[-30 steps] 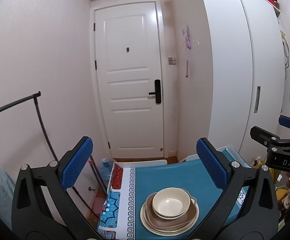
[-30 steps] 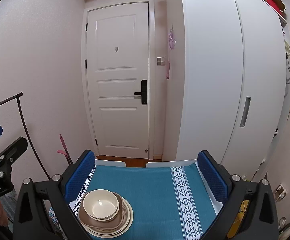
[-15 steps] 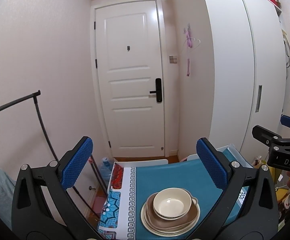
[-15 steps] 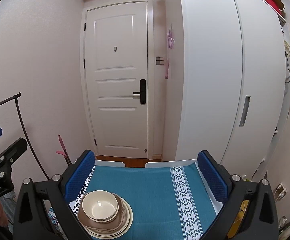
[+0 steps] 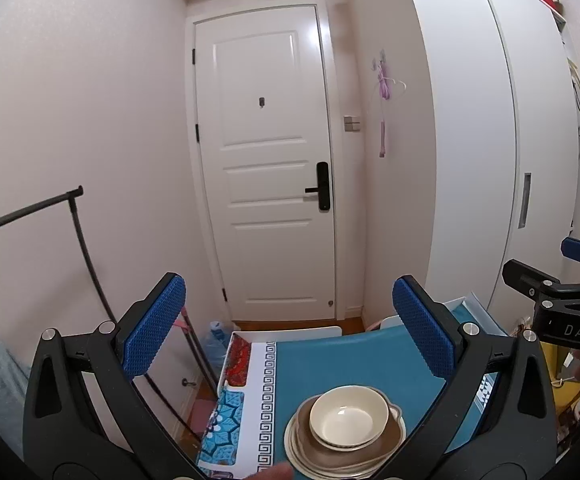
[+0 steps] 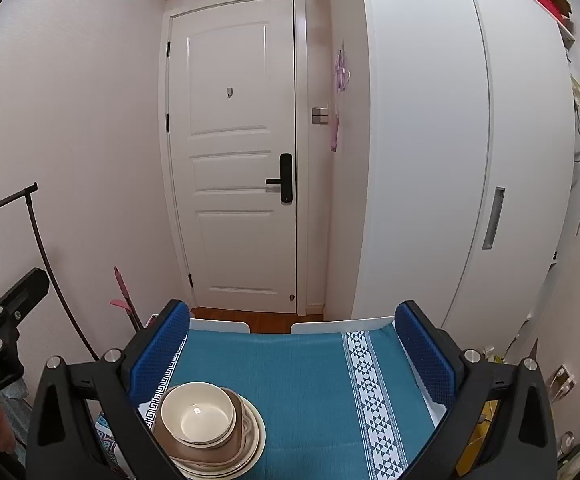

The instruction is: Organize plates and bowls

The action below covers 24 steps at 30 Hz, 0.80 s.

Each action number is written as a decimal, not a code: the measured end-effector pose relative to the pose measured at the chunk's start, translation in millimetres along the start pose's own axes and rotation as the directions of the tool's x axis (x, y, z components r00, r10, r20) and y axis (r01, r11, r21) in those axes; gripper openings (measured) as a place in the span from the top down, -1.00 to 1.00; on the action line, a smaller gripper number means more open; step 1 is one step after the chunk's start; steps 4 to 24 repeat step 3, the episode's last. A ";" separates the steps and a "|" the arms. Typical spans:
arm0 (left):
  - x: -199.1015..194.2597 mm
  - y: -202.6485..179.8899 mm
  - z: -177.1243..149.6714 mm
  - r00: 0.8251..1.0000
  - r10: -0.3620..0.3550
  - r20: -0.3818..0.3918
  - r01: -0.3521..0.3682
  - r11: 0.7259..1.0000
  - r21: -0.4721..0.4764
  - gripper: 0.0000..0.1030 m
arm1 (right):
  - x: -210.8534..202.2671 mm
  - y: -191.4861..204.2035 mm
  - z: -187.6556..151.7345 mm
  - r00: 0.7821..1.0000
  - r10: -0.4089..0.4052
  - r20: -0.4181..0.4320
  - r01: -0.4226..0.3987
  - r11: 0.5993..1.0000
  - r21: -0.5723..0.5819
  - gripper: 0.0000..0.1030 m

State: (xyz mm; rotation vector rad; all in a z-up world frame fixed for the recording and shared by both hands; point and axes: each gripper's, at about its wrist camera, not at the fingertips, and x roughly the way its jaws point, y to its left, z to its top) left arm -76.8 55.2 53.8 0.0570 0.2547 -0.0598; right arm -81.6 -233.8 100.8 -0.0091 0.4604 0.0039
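A cream bowl [image 5: 348,416] [image 6: 197,414] is nested on a brown dish [image 5: 386,438] [image 6: 237,428], and both rest on a stack of cream plates [image 5: 294,446] [image 6: 255,438]. The stack stands on a table with a teal cloth [image 5: 346,360] [image 6: 298,380]. My left gripper [image 5: 290,328] hovers above and behind the stack, open, nothing between its blue pads. My right gripper [image 6: 294,354] is open too, raised over the cloth with the stack at its lower left. Each gripper shows at the edge of the other's view.
A white door [image 5: 265,168] faces the table, with a tall white wardrobe [image 6: 430,152] to its right. A black clothes rail [image 5: 77,232] stands at left. White chair backs [image 6: 217,325] touch the table's far edge. A fingertip [image 5: 273,472] shows at the bottom edge.
Both views have shifted only slightly; the stack sits a little lower in the left wrist view. Both grippers stay open, and the dishes have not moved.
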 end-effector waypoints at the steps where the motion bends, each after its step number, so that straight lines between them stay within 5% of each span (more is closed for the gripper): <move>1: -0.4 0.0 0.5 1.000 0.003 0.000 -0.003 1.000 0.001 -1.00 | 2.0 -0.4 0.2 1.000 0.001 -0.002 -0.001 1.000 0.000 -0.98; 24: 2.5 -0.3 0.7 1.000 0.005 0.008 -0.005 1.000 0.001 -1.00 | 6.6 -1.1 0.6 1.000 0.002 -0.006 -0.002 1.000 0.001 -0.99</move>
